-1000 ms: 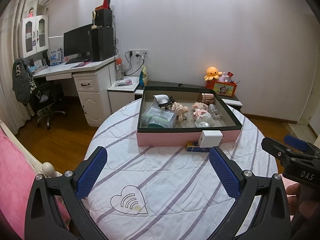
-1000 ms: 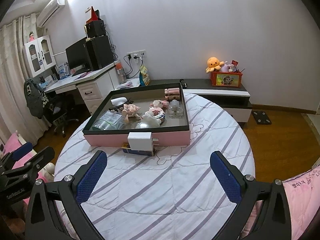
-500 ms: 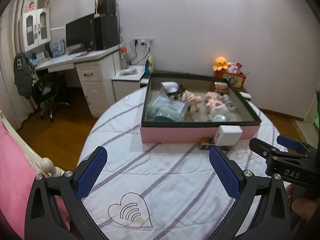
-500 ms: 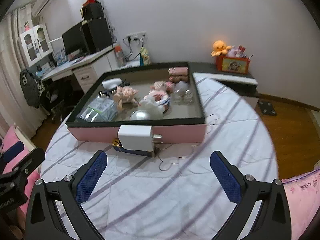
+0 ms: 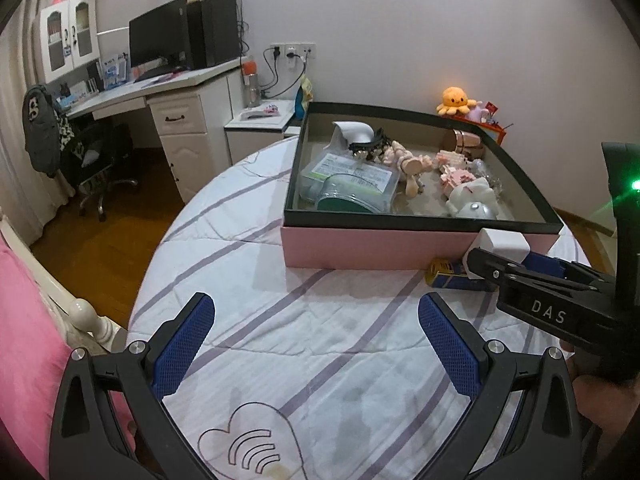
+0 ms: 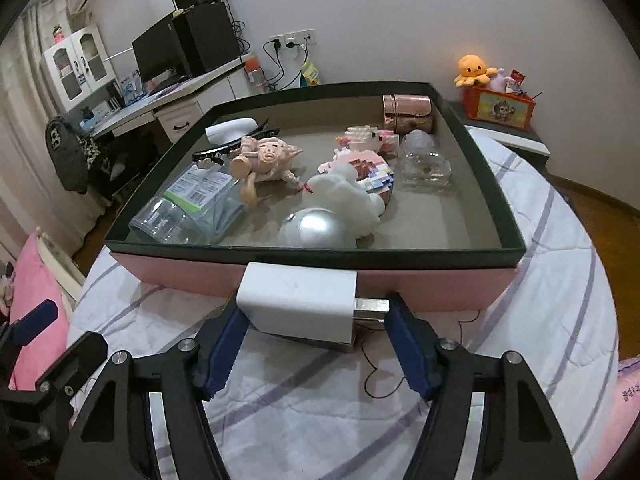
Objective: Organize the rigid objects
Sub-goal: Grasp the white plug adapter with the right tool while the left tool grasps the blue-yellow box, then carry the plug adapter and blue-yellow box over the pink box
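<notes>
So up close we've got the right gripper (image 6: 312, 330) coming in around the white charger (image 6: 298, 304), and its jaws are closing with the charger sitting right between them; the left blue pad looks like it's touching the charger's left end, the right one sits just beside the metal prongs, so we wouldn't call it a full grip yet. The charger rests on a small blue and yellow box (image 5: 450, 278), right up against the pink front wall of the storage box (image 6: 420, 284), on the bed's striped white quilt (image 6: 560, 280). Over in the left view, the left gripper (image 5: 316, 344) hangs with its jaws released and wide apart, nothing between them but quilt, with a little heart outline stitched near the bottom. Going further back, inside the storage box we see a clear plastic pack with a label (image 6: 192, 204), a silver ball (image 6: 316, 228) touching a white figure (image 6: 344, 196), a pink pig toy (image 6: 268, 158), a brick-built pink figure (image 6: 370, 138), a clear glass bottle (image 6: 424, 160) and a rose-gold case (image 6: 408, 114) in the far right corner. Way behind that, there's the bench with a monitor (image 5: 158, 42) and an orange octopus plush (image 6: 476, 68) by the wall.
</notes>
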### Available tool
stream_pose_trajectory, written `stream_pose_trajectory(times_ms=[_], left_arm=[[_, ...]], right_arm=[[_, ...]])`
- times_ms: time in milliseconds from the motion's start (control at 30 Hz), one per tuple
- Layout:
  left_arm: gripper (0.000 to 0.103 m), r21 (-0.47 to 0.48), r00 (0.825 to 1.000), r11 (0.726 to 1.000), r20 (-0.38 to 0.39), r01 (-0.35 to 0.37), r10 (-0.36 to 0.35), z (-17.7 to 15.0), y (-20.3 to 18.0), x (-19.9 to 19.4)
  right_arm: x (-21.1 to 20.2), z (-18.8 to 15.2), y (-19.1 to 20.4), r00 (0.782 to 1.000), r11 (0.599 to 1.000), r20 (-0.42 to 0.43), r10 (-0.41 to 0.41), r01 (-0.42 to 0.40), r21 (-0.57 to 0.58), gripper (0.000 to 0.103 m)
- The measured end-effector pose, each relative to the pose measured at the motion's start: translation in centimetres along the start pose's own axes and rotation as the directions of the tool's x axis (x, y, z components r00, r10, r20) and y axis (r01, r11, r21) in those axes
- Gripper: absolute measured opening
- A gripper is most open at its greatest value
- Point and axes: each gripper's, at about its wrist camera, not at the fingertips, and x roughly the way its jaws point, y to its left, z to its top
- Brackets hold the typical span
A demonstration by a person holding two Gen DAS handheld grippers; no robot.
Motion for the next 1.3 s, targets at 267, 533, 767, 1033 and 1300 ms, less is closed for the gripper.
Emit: stream_pose_trajectory(times_ms=[267, 533, 767, 1033, 1300], left_arm=[[0.103, 0.049, 0.999, 0.998, -0.023, 0.041, -0.04, -0.2, -2.9, 1.3], [0.103, 0.108, 0.993, 0.989, -0.068, 0.105, -0.098, -0.2, -7.7, 3.8], [0.103, 0.116, 0.985, 0.983, -0.116, 0.139, -0.126, 0.2, -11.0, 6.1], [0.085, 0.072, 0.984, 0.99, -0.138, 0.122, -0.111, 0.9, -11.8, 8.2], [0.084, 0.053, 0.982, 0.988, -0.124, 0.148, -0.14, 0.2, -9.4, 5.7]], right_arm=[[-1.6, -0.7, -2.3, 0.999, 0.999, 0.012, 0.036, -0.036, 0.007, 0.069], [-2.9, -1.3, -5.9, 1.0, 0.998, 0.018, 0.004, -0.005, 0.055, 0.069], [-3.2, -1.4, -8.8, 1.0, 0.995, 0.024, -0.009, 0.006, 0.101, 0.069], [-2.9, -1.7, -9.9, 1.0, 0.992, 0.02, 0.0, -0.003, 0.123, 0.069], [-3.7, -1.7, -8.3, 0.999, 0.995, 0.033, 0.02, -0.023, 0.094, 0.069]])
